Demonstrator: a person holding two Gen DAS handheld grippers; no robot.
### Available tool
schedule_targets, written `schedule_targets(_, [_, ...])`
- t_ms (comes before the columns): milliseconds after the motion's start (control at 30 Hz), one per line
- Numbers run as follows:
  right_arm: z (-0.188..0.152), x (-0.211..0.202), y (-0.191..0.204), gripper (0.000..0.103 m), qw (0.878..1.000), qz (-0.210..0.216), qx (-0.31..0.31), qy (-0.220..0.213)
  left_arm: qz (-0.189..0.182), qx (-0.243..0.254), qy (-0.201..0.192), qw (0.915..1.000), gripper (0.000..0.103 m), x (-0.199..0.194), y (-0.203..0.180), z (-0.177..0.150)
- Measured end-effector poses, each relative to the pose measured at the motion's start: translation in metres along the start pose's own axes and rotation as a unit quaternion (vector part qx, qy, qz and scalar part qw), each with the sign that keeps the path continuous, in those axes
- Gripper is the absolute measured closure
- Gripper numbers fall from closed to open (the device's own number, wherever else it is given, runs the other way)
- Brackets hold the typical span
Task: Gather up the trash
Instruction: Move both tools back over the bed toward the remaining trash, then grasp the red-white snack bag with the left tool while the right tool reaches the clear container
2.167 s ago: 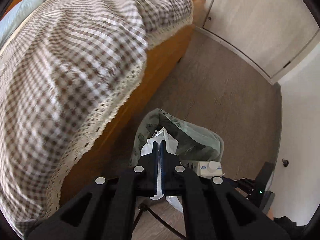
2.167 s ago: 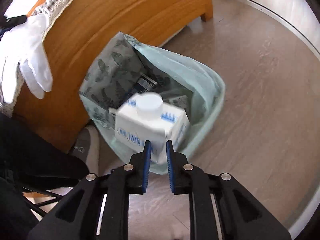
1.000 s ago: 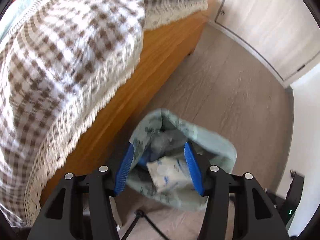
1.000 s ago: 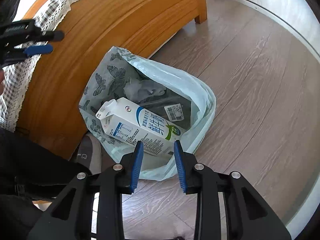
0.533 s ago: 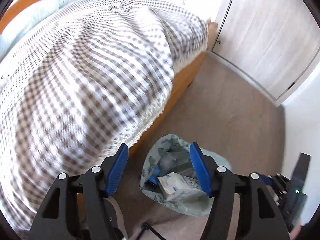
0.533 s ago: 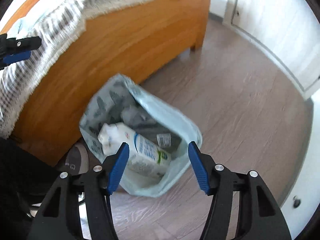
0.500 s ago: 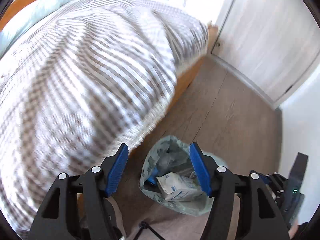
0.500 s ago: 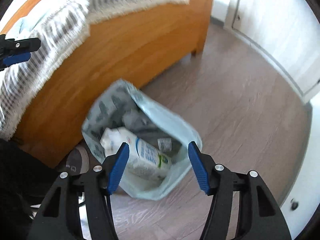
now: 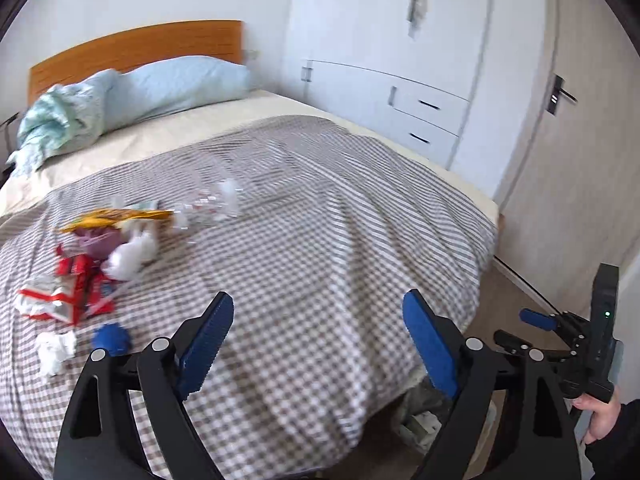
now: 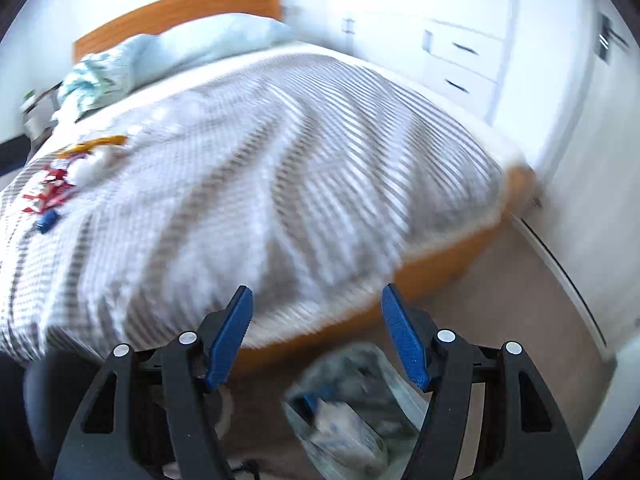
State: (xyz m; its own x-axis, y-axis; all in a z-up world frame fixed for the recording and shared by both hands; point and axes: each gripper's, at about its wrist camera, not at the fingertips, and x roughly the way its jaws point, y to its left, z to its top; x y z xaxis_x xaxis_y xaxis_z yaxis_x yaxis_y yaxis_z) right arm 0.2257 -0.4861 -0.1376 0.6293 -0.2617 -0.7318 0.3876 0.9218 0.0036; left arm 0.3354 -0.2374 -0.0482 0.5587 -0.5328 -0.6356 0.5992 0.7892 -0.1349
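Both my claws are empty. My left gripper (image 9: pixel 318 346) has just been spreading its jaws wide, with nothing between them; my right gripper (image 10: pixel 316 338) has also just been opening and holds nothing. The trash pile (image 9: pixel 86 264) lies on the checked bedspread (image 9: pixel 320 220), ahead and well to the left of both claws; the trash bag (image 10: pixel 352 416) sits on the floor just below my right claw.

I think the next reach goes left across the bed: keep jaws wide, come down over one piece, and pinch only that.

No writing is readable; the wrappers are too blurred.
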Motion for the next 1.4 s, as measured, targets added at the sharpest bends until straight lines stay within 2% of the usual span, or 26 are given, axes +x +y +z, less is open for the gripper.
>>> schedule_targets(100, [0.024,0.001,0.038,0.039,0.999,0.023,-0.035,-0.014,0.031,-0.072,-0.022,0.9967,0.016,-0.018,0.084,0.0])
schedule_targets(167, [0.036,0.003,0.066,0.039,0.997,0.036,-0.062,-0.022,0.053,-0.134,-0.032,0.9891,0.016,-0.028,0.144,-0.001])
schedule_targets(267, [0.049,0.007,0.105,0.039,0.993,0.052,-0.104,-0.027,0.092,-0.237,-0.039,0.9664,0.016,-0.034,0.233,-0.008])
schedule_targets(400, [0.061,0.014,0.156,0.039,0.983,0.053,-0.172,-0.026,0.13,-0.338,-0.066,0.9299,0.017,-0.04,0.331,-0.026])
schedule_targets(467, [0.067,0.023,0.18,0.039,0.977,0.045,-0.207,-0.023,0.121,-0.375,-0.066,0.9168,0.017,-0.031,0.37,-0.034])
schedule_targets(533, [0.074,0.033,0.205,0.039,0.969,0.036,-0.243,-0.024,0.127,-0.416,-0.044,0.8994,0.026,-0.016,0.403,-0.045])
schedule_targets(600, [0.083,0.044,0.229,0.039,0.959,0.026,-0.279,-0.025,0.11,-0.458,-0.024,0.8818,0.03,0.003,0.426,-0.057])
schedule_targets(667, [0.099,0.055,0.249,0.039,0.951,0.022,-0.309,-0.028,0.045,-0.487,-0.04,0.8713,0.03,0.018,0.436,-0.067])
schedule_targets(733, [0.118,0.068,0.267,0.039,0.943,0.016,-0.33,-0.029,-0.013,-0.511,-0.04,0.8588,0.032,0.032,0.44,-0.075])
schedule_targets(767, [0.128,0.075,0.276,0.039,0.94,0.013,-0.338,-0.032,-0.027,-0.513,-0.037,0.8572,0.036,0.035,0.44,-0.075])
schedule_targets(833, [0.146,0.096,0.296,0.039,0.93,0.012,-0.365,-0.034,-0.042,-0.503,-0.044,0.862,0.061,0.036,0.437,-0.075])
schedule_targets(900, [0.158,0.121,0.313,0.039,0.916,0.018,-0.401,-0.026,-0.057,-0.496,-0.041,0.8657,0.071,0.037,0.434,-0.077])
schedule_targets(933, [0.167,0.138,0.318,0.039,0.914,0.021,-0.405,-0.011,-0.061,-0.493,-0.04,0.867,0.073,0.036,0.432,-0.077])
schedule_targets(1000, [0.189,0.167,0.32,0.039,0.927,0.015,-0.375,0.019,-0.061,-0.481,-0.052,0.8733,0.075,0.029,0.427,-0.069])
schedule_targets(1033, [0.201,0.178,0.315,0.039,0.936,0.029,-0.349,0.029,-0.057,-0.475,-0.063,0.8761,0.077,0.022,0.425,-0.066])
schedule_targets(1133, [0.24,0.209,0.284,0.039,0.97,0.08,-0.223,0.048,-0.056,-0.471,-0.111,0.8733,0.08,-0.005,0.426,-0.061])
schedule_targets(1200, [0.256,0.227,0.265,0.039,0.982,0.096,-0.155,0.053,-0.042,-0.467,-0.136,0.8729,0.081,-0.024,0.427,-0.059])
schedule_targets(1300, [0.269,0.255,0.243,0.039,0.984,0.145,-0.079,0.069,-0.011,-0.461,-0.161,0.8728,0.083,-0.04,0.43,-0.057])
schedule_targets(1333, [0.271,0.265,0.239,0.039,0.981,0.171,-0.052,0.082,-0.009,-0.464,-0.166,0.87,0.084,-0.043,0.43,-0.058])
schedule_targets(1400, [0.272,0.281,0.234,0.039,0.976,0.191,-0.014,0.106,-0.005,-0.471,-0.159,0.8677,0.084,-0.044,0.431,-0.06])
